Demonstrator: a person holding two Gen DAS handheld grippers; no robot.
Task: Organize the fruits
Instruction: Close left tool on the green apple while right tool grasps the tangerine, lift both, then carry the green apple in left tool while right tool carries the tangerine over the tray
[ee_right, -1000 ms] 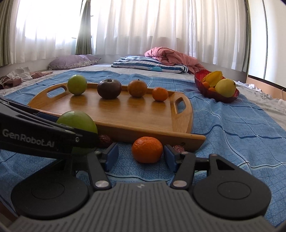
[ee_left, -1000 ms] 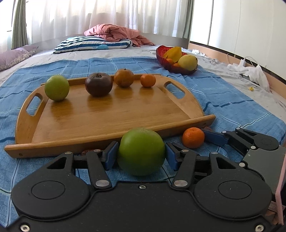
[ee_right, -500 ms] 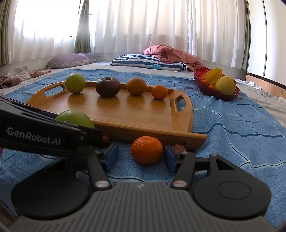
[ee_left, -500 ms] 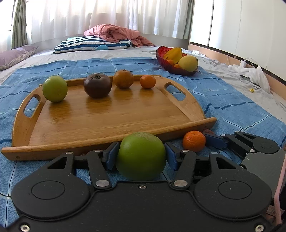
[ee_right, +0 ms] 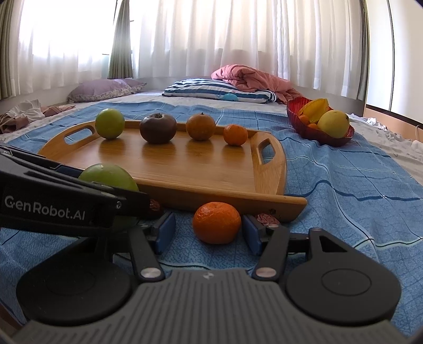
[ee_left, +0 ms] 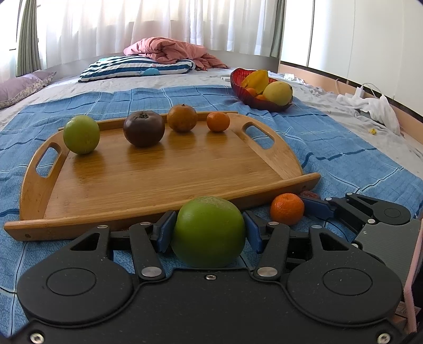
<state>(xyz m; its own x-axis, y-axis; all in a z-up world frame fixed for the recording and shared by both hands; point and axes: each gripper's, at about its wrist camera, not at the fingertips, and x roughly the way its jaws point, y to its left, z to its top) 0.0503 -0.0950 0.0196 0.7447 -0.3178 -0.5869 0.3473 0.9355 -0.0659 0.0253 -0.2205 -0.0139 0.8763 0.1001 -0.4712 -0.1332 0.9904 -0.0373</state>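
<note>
Green and round, the big fruit (ee_left: 208, 231) sits pinched between the left gripper (ee_left: 208, 232) pads, at six o'clock of the wooden tray (ee_left: 164, 172). Right gripper (ee_right: 208, 232) gapes wide around the mandarin (ee_right: 216, 222) on the blue blanket (ee_right: 343, 190), not touching.

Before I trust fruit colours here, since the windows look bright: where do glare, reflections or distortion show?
Left wrist view: curtains blown out, fruit mirrored on the glossy tray, green apple sharp. Right wrist view: window overexposed, fisheye bends the tray rim, tangerine clear.
</note>
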